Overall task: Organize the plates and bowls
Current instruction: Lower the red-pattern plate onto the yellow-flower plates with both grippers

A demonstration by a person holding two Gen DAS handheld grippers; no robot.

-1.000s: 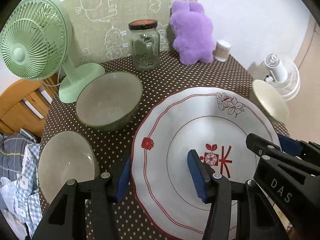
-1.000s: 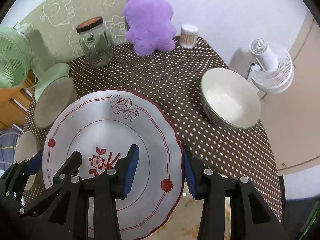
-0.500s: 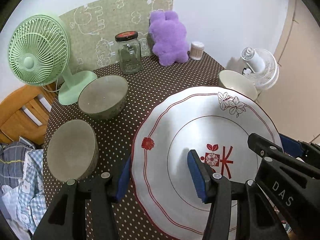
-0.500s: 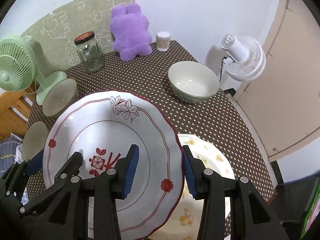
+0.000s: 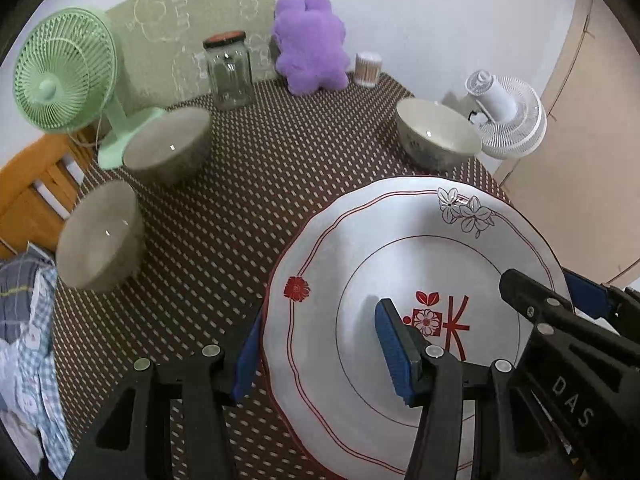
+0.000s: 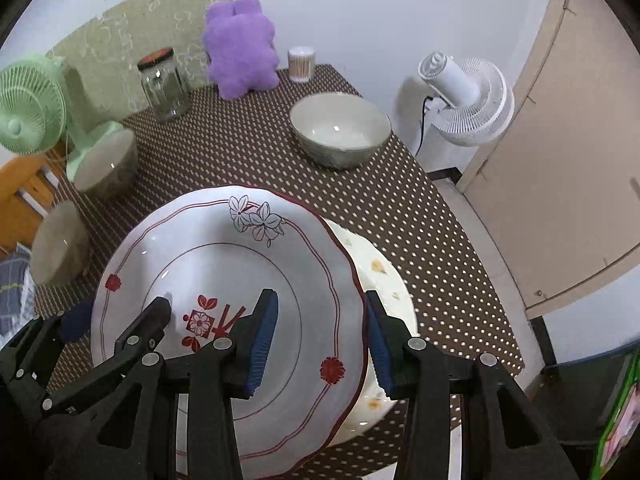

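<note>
- my left fingers (image 5: 320, 352) pinched the near left rim of the red-trimmed plate (image 5: 400, 280), one blue pad on top and one underneath.
- my right fingers (image 6: 320, 340) pinched the opposite rim the same way, so the wide plate hung between both hands instead of levering off one edge.
- the plate was off the surface (image 6: 420, 220), tilted a little toward me, its flower print at the far side.
- just under its right edge lay a second plate (image 6: 384, 280) with yellow flecks, flat on the dotted cloth; i judged that to be the stack i was heading for, which explained holding the red-trimmed one above it.
- three bowls waited apart: a pale bowl (image 6: 340, 132) on the far right, and a grey bowl (image 5: 168, 152) and a nearer grey bowl (image 5: 100, 236) on the left.
- at the back stood a green fan (image 5: 64, 76), a glass jar (image 5: 229, 72), a purple plush toy (image 5: 310, 46) and a small tub of sticks (image 5: 368, 69).
- a white fan (image 6: 464, 96) stood off the surface, beyond the right edge.
- nothing lay between the held plate and the lower one; the risk i saw was my under-rim pads getting trapped on setting it down.
</note>
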